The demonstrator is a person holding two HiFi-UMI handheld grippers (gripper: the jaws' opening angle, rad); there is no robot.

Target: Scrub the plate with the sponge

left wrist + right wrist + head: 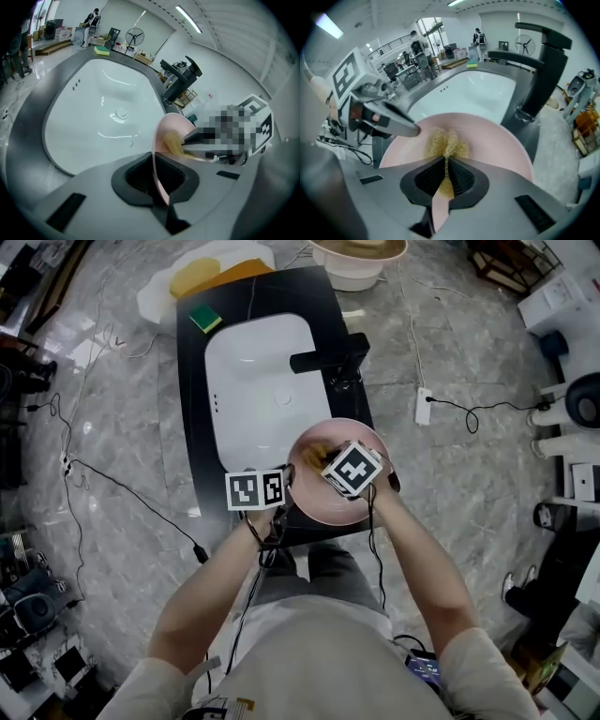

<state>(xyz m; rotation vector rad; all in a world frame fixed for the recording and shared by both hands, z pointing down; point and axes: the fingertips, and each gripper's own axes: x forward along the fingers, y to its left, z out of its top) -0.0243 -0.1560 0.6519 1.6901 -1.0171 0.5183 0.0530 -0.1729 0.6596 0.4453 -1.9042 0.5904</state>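
The left gripper point(155, 176) has its jaws clenched on the rim of the pink plate point(162, 136), holding it tilted over the near right edge of the white sink point(258, 381) set in the black table point(192, 427). The right gripper point(446, 174) has its jaws clamped on the yellow mesh sponge point(445, 143), which presses against the plate's inner face near the middle. In the head view both grippers meet at the plate, just in front of the black faucet point(328, 357). A green sponge point(205, 319) lies on the table's far left corner.
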